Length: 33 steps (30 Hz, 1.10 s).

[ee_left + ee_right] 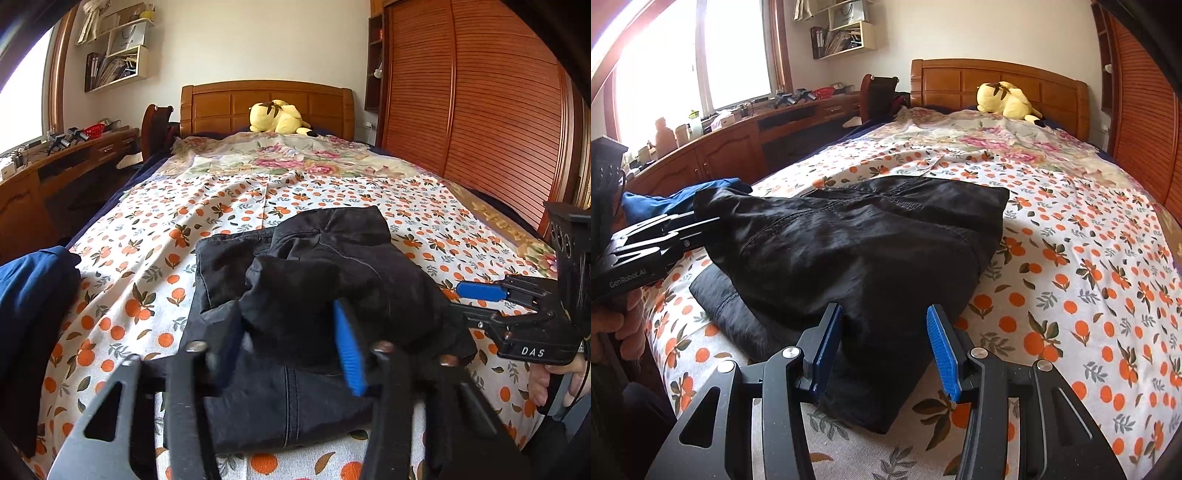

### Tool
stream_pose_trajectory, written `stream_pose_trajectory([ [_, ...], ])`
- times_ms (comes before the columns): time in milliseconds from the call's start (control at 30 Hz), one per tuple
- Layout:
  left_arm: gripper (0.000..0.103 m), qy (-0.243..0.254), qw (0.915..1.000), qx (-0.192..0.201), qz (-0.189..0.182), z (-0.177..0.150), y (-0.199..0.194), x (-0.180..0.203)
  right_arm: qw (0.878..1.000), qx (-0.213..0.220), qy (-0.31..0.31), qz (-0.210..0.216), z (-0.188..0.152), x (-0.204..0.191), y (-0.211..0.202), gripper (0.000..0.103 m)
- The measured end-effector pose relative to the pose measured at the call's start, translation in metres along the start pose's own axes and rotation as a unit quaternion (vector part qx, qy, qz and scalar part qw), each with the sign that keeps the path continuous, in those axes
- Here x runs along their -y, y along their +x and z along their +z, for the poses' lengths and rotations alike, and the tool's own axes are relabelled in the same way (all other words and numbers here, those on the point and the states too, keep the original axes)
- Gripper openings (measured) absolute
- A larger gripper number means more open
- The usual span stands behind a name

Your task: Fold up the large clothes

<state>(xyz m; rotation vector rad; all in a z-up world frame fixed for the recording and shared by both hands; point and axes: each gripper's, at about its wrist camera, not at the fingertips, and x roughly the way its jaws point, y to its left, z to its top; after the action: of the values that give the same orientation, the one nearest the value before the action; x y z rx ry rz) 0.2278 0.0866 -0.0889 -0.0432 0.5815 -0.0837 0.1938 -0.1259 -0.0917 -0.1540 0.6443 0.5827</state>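
A black garment (295, 280) (857, 240) lies partly folded on the bed, its upper layer bunched and raised over a flat lower layer. My left gripper (291, 347) is open, its blue pads (349, 350) on either side of the raised black fold. It also shows at the left of the right wrist view (701, 225), touching the garment's left edge. My right gripper (884, 354) is open with the garment's near edge between its blue pads (943, 354). It shows at the right of the left wrist view (476, 291), by the garment's right side.
The bed has an orange-print sheet (332, 199) (1089, 277) and a floral cover further back. A blue garment (33, 295) (687, 194) lies at the left bed edge. A yellow plush (277, 116) sits by the headboard. A wooden desk (731, 144) stands left, a wardrobe (480, 92) right.
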Motion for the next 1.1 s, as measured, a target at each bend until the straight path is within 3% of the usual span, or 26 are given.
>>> stream_pose_trajectory([
  [67, 0.021, 0.0, 1.0, -0.006, -0.002, -0.001, 0.002, -0.001, 1.0, 0.003, 0.002, 0.003, 0.0, 0.0, 0.0, 0.049],
  [200, 0.007, 0.001, 0.9999, -0.015, -0.003, -0.004, 0.003, -0.002, 1.0, 0.006, 0.002, 0.005, 0.001, -0.001, 0.003, 0.049],
  [433, 0.006, -0.011, 0.9995, 0.028, 0.012, -0.002, -0.031, -0.013, 0.999, 0.021, 0.002, 0.026, 0.008, -0.008, 0.004, 0.049],
  [633, 0.006, -0.054, 0.9975, 0.017, 0.042, -0.017, -0.043, -0.056, 0.998, 0.035, -0.012, 0.053, 0.016, -0.022, 0.003, 0.049],
  [800, 0.006, -0.073, 0.9953, -0.014, 0.062, -0.041, -0.04, -0.076, 0.996, 0.04, -0.019, 0.075, 0.018, -0.028, 0.008, 0.049],
  [933, 0.006, -0.068, 0.9946, -0.036, 0.07, -0.052, -0.028, -0.078, 0.996, -0.005, -0.037, 0.083, 0.014, -0.031, 0.029, 0.049],
  [1033, 0.006, -0.064, 0.9946, -0.051, 0.063, -0.057, -0.019, -0.077, 0.996, -0.057, -0.043, 0.061, 0.009, -0.028, 0.05, 0.049],
  [1100, 0.006, -0.056, 0.9942, -0.063, 0.067, -0.06, -0.012, -0.076, 0.995, -0.066, -0.047, 0.061, 0.005, -0.024, 0.057, 0.049],
])
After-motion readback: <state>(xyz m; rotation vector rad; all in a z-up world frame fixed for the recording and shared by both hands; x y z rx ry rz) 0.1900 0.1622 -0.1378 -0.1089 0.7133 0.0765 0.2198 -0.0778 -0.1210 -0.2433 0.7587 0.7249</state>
